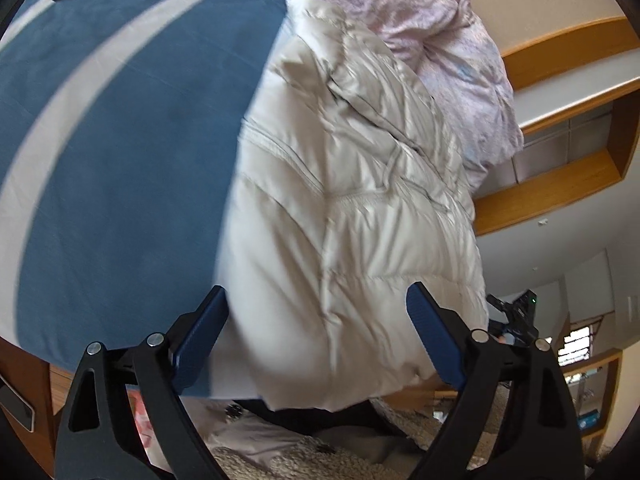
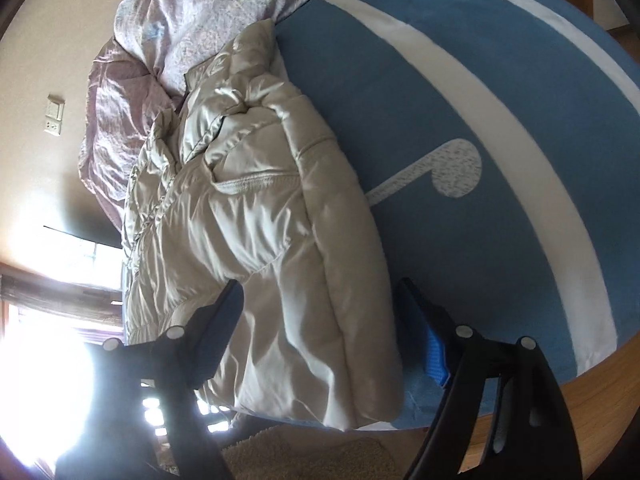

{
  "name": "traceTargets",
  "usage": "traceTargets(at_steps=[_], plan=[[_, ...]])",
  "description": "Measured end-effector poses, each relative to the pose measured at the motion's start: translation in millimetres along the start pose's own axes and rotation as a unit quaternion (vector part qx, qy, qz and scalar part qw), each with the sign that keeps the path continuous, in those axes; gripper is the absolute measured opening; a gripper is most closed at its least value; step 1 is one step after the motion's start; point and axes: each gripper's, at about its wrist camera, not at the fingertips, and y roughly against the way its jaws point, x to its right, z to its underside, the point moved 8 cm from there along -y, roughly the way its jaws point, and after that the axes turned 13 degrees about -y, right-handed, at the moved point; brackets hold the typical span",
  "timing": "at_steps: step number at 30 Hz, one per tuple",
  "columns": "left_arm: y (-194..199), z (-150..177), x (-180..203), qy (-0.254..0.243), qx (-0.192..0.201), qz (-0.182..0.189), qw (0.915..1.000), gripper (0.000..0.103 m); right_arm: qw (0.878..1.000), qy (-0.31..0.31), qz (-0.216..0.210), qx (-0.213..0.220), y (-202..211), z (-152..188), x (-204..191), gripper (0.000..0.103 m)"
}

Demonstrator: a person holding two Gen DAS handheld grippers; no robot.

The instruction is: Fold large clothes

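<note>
A cream quilted puffer jacket (image 1: 352, 208) lies bunched on a blue bedspread (image 1: 132, 152) crossed by pale stripes, its near hem hanging over the bed's edge. The left gripper (image 1: 318, 320) is spread wide, blue pads on either side of that hem (contact unclear through motion blur). A pink floral duvet (image 1: 436, 40) is heaped at the far right, touching the jacket.

Black gripper (image 1: 316, 304) linkages, silver pivot screws, ribbed blue pads (image 1: 202, 340).
</note>
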Motion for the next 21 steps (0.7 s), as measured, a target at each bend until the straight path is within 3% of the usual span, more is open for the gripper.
traceTargets(at_steps=[11,18,21], plan=[[-7.3,14.6,11.3,0.022,0.01,0.038,0.999,0.076,0.998,0.007,-0.054,-0.036,-2.4,19.1,-4.2,0.069],[-10.0,21.1,16.4,0.04,0.021,0.06,0.9972,0.073,0.996,0.013,-0.069,-0.047,-2.0,28.3,-4.5,0.066],[-10.5,23.0,14.3,0.056,0.029,0.063,0.996,0.066,0.996,0.014,-0.072,-0.047,-2.0,31.8,-4.4,0.063]])
